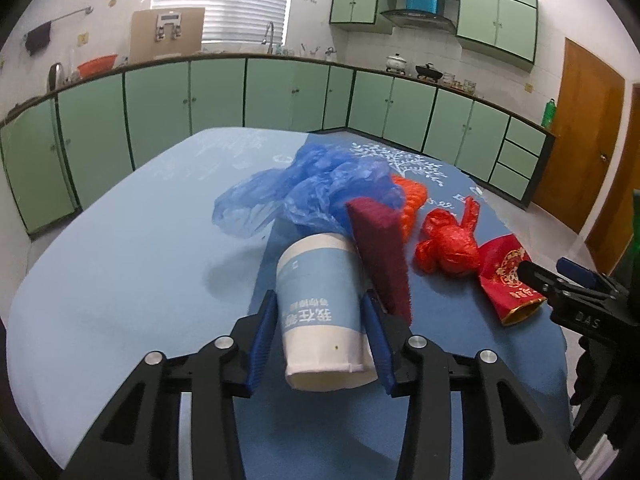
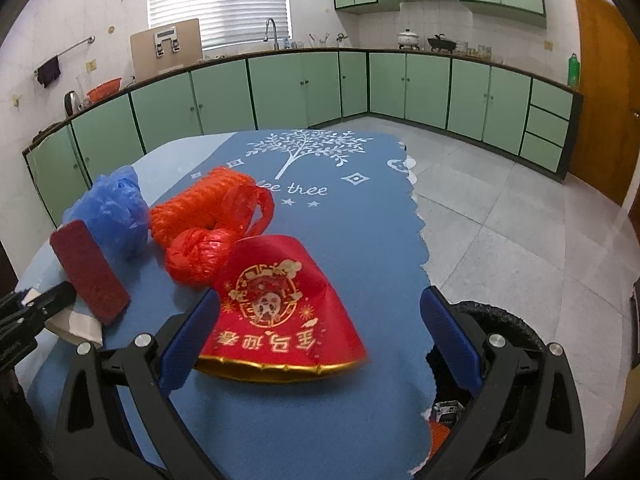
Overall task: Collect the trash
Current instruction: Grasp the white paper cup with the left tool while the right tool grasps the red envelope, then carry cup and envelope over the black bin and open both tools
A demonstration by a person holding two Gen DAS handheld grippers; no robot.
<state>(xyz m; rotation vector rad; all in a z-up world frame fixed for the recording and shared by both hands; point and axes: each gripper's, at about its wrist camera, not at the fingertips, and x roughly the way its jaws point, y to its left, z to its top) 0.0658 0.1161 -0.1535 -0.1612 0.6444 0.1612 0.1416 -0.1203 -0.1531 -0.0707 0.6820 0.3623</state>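
L gripper (image 1: 325, 322) clamped on paper cup (image 1: 320, 304), pads on both sides of the cup wall, cup lying on its side w/ rim toward cam. Maroon scrub pad (image 1: 380, 256) leans on cup's right side. Behind: crumpled blue bag (image 1: 316, 188), orange net (image 1: 412, 200), knotted red bag (image 1: 448, 246), all on tablecloth (image 1: 120, 248).

R gripper (image 2: 320, 328) jaws wide, nothing gripped; red packet (image 2: 276, 308) lies flat between the fingers, nearer the left one, probably lined up for next pick. Dark bin (image 2: 504, 320) sits below table edge at right, some scraps inside, so prob the drop spot. No trash lifted yet; cup looks like first to go.
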